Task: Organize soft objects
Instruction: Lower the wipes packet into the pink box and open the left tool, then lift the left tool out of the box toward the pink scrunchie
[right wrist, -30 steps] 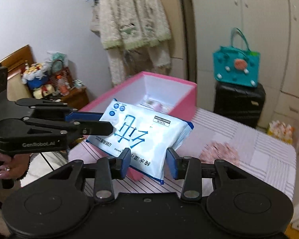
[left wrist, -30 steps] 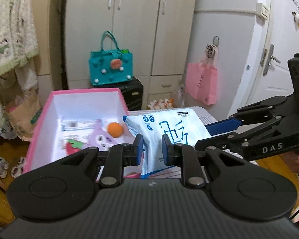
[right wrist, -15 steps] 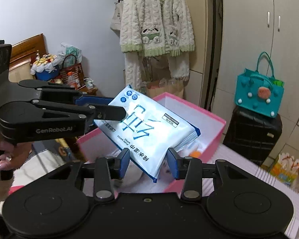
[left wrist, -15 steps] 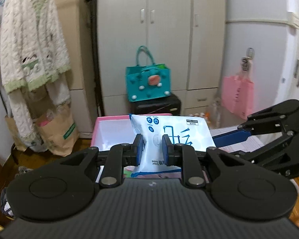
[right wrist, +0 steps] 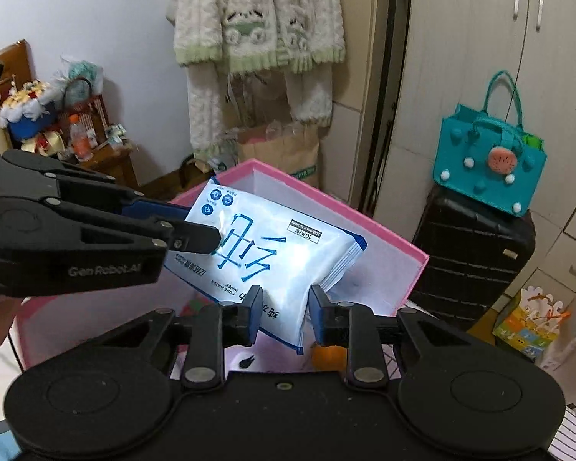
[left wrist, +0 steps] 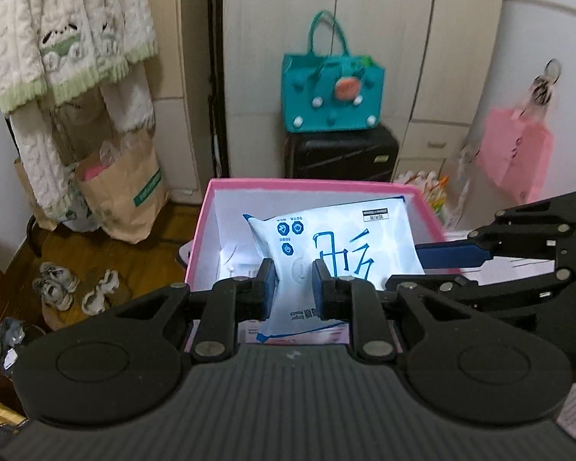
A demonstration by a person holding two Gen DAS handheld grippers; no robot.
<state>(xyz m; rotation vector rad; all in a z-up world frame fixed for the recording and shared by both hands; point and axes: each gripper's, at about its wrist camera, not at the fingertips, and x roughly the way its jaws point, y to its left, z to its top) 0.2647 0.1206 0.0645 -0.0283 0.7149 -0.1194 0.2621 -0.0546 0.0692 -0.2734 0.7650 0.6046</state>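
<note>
Left claw [left wrist: 293, 282] is pinching one edge of the wipes pack [left wrist: 338, 246], both pads tight against the plastic, and the right claw [right wrist: 282, 309] has the neighbouring edge clamped the same way, so the pack hangs tilted between the two of them. Straight ahead of and under both claws is the pink box [left wrist: 199, 238], and the pack sits over its open top, far corner dipping inside the white walls. Just below the right claw there's an orange ball [right wrist: 326, 357] in the box. Beyond the box a teal tote bag [left wrist: 332, 96] stands on a black suitcase [left wrist: 341, 151]; off to the left of the left claw a fuzzy cream cardigan [left wrist: 69, 38] hangs above a brown paper bag [left wrist: 130, 196]
</note>
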